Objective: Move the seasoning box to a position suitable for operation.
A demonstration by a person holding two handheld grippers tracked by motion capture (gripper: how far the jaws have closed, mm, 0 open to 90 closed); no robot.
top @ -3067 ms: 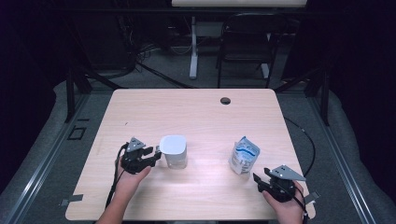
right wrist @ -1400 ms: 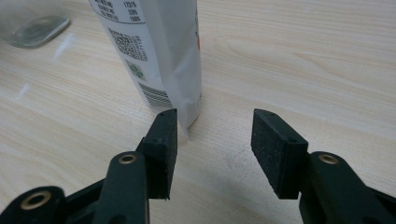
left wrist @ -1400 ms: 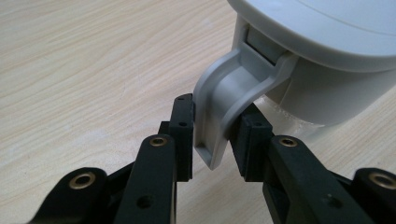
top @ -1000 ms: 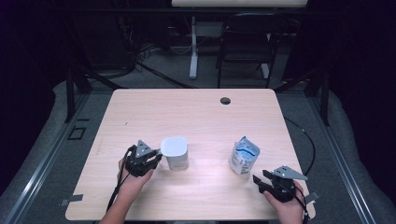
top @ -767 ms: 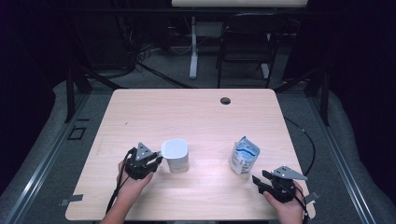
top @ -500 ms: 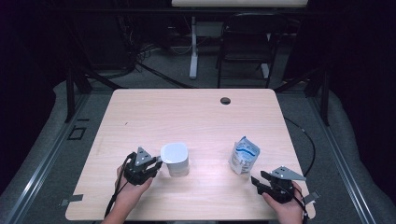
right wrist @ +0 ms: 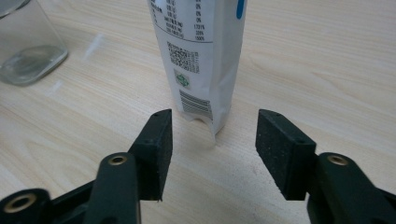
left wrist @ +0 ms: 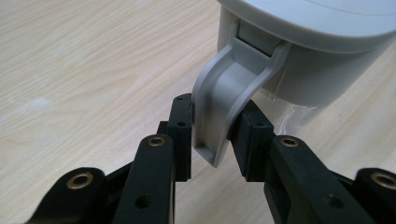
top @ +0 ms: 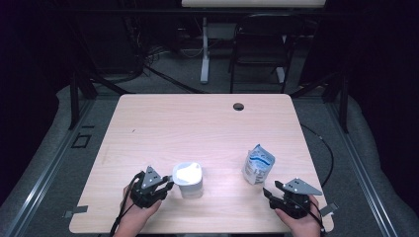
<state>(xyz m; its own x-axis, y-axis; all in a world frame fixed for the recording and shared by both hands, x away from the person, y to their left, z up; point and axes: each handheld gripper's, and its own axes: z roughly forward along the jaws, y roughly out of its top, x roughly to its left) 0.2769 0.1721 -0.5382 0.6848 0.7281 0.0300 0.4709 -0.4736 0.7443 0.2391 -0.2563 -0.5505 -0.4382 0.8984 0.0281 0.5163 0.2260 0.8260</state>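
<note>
A clear jug (top: 188,178) with a grey lid stands near the table's front left. My left gripper (top: 165,186) is shut on its grey handle (left wrist: 224,93), with the pads (left wrist: 183,126) pressing on both sides. A white and blue pouch (top: 258,165) stands upright at the front right. My right gripper (top: 269,192) sits just short of it, open. Its jaws have just been opening, and nothing is between them (right wrist: 212,135). In the right gripper view the pouch (right wrist: 201,60) stands ahead of the jaws, and the jug's glass base (right wrist: 25,46) shows at the far left.
The wooden table (top: 197,128) has a black cable hole (top: 238,106) near its far edge. A chair (top: 257,44) and a white table leg (top: 204,49) stand on the floor beyond. The person's hands come in at the front edge.
The left gripper has pulled the jug by its handle toward the table's front edge. The right hand has stayed in place beside the pouch.
</note>
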